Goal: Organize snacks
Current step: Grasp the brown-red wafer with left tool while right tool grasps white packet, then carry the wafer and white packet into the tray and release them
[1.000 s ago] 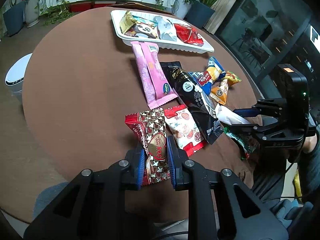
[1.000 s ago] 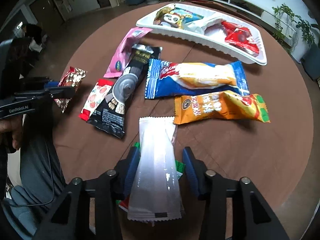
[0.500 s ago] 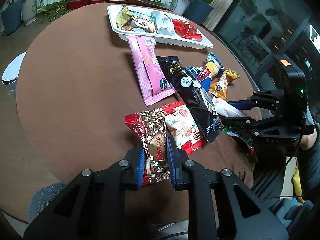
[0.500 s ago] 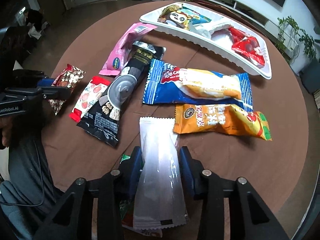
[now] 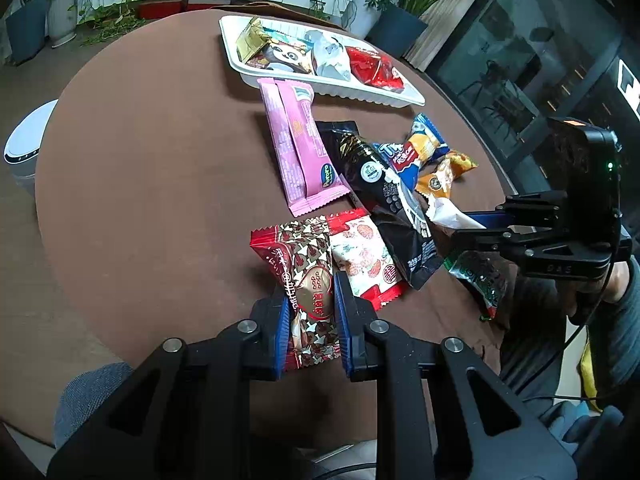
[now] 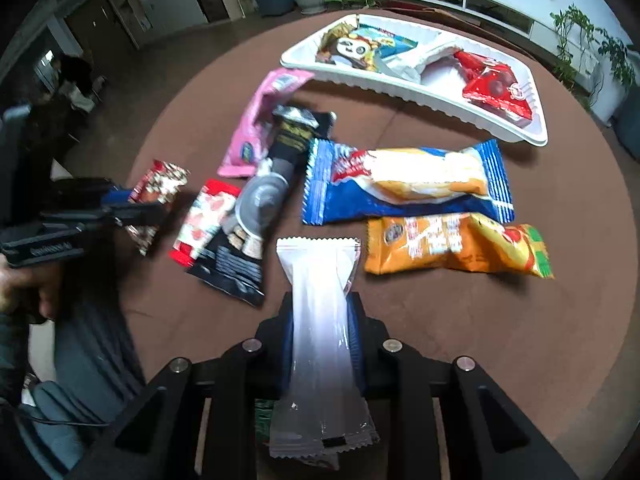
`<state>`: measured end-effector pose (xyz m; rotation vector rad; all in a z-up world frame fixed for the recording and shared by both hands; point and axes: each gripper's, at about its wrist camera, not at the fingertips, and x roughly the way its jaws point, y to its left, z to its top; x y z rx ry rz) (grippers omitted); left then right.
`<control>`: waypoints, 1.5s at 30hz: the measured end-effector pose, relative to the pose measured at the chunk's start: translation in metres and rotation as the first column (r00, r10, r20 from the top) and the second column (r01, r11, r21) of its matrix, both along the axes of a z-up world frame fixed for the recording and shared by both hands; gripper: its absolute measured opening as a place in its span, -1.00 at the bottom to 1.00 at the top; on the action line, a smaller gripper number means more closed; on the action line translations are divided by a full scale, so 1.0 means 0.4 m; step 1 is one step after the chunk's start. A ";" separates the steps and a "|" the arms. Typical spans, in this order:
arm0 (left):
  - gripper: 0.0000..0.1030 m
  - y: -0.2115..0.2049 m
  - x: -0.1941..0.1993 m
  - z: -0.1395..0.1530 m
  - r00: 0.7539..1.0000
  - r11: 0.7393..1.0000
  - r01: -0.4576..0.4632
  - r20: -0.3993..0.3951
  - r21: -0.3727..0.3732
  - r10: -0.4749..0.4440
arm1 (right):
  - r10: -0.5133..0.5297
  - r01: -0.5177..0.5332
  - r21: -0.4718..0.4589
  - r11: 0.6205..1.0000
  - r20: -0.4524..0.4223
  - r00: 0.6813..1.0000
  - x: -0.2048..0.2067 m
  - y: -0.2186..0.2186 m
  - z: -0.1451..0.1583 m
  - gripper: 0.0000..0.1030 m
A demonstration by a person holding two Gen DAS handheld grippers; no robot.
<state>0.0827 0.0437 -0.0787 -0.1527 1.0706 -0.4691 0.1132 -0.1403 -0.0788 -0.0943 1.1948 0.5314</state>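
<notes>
Your left gripper point(image 5: 310, 300) pinches the red-gold packet point(image 5: 306, 276) at the table's point(image 5: 160, 160) near edge — your right gripper point(image 6: 320, 316) clamps the white packet point(image 6: 320, 320).

1. Both my views: strong fisheye bend, black vignette at corners.
2. Even indoor light, soft shadows under packs on table point(image 5: 152, 184).
3. Glare on white pack point(image 6: 320, 320).
4. Right view's left edge dim, motion-blurred.

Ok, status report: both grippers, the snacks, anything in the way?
Left gripper shut on red-gold snack. Right gripper shut on white packet. White tray partly filled; five loose snacks on table. Path to tray looks clear.
</notes>
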 end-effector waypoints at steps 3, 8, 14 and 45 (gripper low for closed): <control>-0.64 0.008 -0.003 0.005 1.000 1.000 -0.003 0.003 -0.020 0.003 | -0.023 0.023 0.093 0.995 -0.003 1.000 0.014 -0.018 0.022 -0.51; -0.64 0.020 -0.002 0.013 1.000 0.998 -0.013 0.001 -0.068 0.013 | -0.076 0.080 0.242 0.967 -0.027 0.997 0.039 -0.054 0.042 -0.51; -0.64 0.027 0.014 0.027 1.000 0.992 -0.027 0.003 -0.126 0.028 | -0.157 0.173 0.374 0.911 -0.074 0.985 0.027 -0.108 0.029 -0.51; -0.64 -0.136 0.676 0.249 0.993 0.999 0.021 0.115 -0.031 -0.017 | -0.446 0.357 0.463 0.811 0.097 0.890 0.480 -0.205 0.232 -0.51</control>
